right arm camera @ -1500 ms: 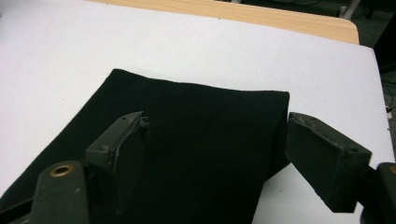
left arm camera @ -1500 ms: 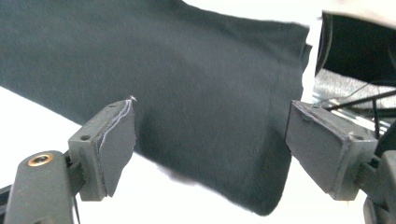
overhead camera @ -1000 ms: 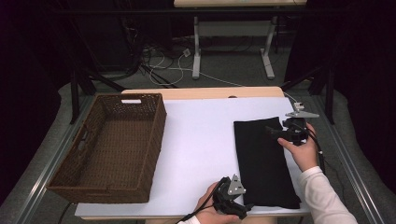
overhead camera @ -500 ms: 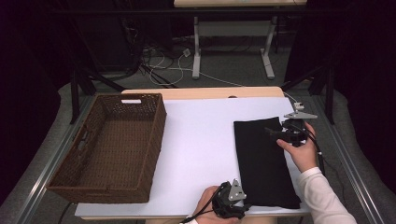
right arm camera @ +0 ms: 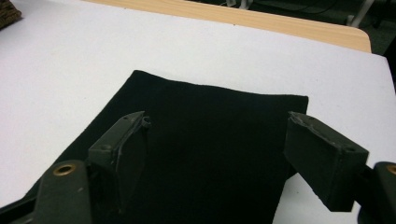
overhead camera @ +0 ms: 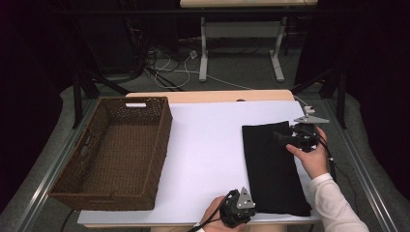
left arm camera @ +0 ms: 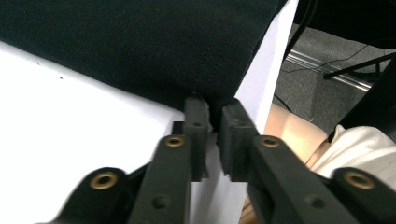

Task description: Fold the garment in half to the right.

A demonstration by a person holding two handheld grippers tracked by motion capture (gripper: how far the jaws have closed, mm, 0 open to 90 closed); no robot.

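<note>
A black cloth (overhead camera: pixel 270 169) lies flat on the right side of the white table (overhead camera: pixel 208 145), long side running away from me. My left gripper (overhead camera: pixel 252 209) sits at the table's front edge, at the cloth's near left corner. Its jaws have just been closing, and in the left gripper view (left arm camera: pixel 214 109) they stand pinched together on the edge of the cloth (left arm camera: pixel 140 46). My right gripper (overhead camera: pixel 281 137) hovers over the cloth's far end. In the right gripper view (right arm camera: pixel 219 135) its jaws stand wide apart above the cloth (right arm camera: pixel 210 107), gripping nothing.
A brown wicker basket (overhead camera: pixel 163 140) stands on the left side of the table, with nothing in it. A wooden strip (overhead camera: pixel 208 95) borders the table's far edge. Metal rails (overhead camera: pixel 358 164) run along both sides, and cables lie on the floor beyond.
The left gripper's jaws have closed together at the cloth's near left corner. The right gripper and the cloth have stayed where they were.
</note>
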